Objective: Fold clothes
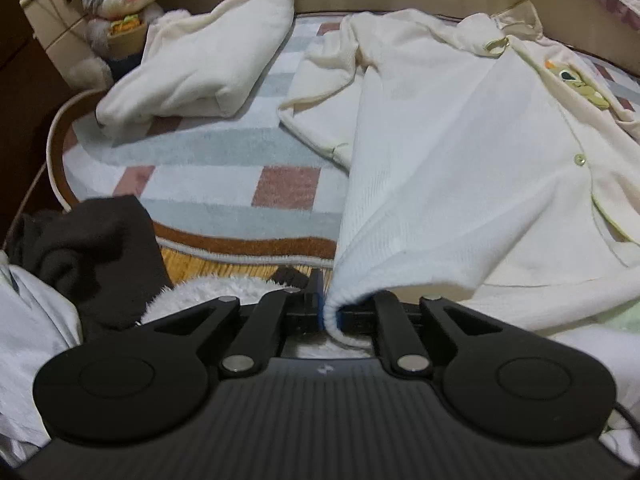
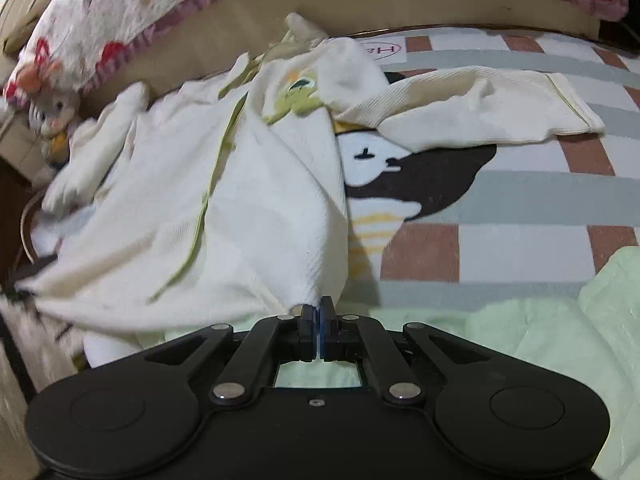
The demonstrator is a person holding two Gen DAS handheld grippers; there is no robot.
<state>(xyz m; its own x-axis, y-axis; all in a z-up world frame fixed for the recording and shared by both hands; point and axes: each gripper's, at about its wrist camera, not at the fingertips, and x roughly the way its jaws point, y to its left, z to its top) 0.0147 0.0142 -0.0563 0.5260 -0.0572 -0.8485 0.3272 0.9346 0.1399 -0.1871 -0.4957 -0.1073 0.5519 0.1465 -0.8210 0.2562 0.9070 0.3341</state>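
A cream knit cardigan (image 1: 460,152) with green trim, buttons and an embroidered patch lies spread on the checked blanket (image 1: 224,168). My left gripper (image 1: 326,304) is shut on its bottom hem corner, and the cloth rises taut from the jaws. In the right wrist view the same cardigan (image 2: 248,208) is bunched into a ridge, and my right gripper (image 2: 318,312) is shut on another corner of its hem. One sleeve (image 2: 480,108) trails out to the right over the blanket (image 2: 520,200).
A folded cream garment (image 1: 204,56) lies at the back left beside a plush rabbit (image 1: 120,4). Dark clothing (image 1: 92,256) and white cloth (image 1: 32,320) are heaped at the near left. A pale green garment (image 2: 540,340) lies near right. A patterned pillow (image 2: 120,8) leans on the headboard.
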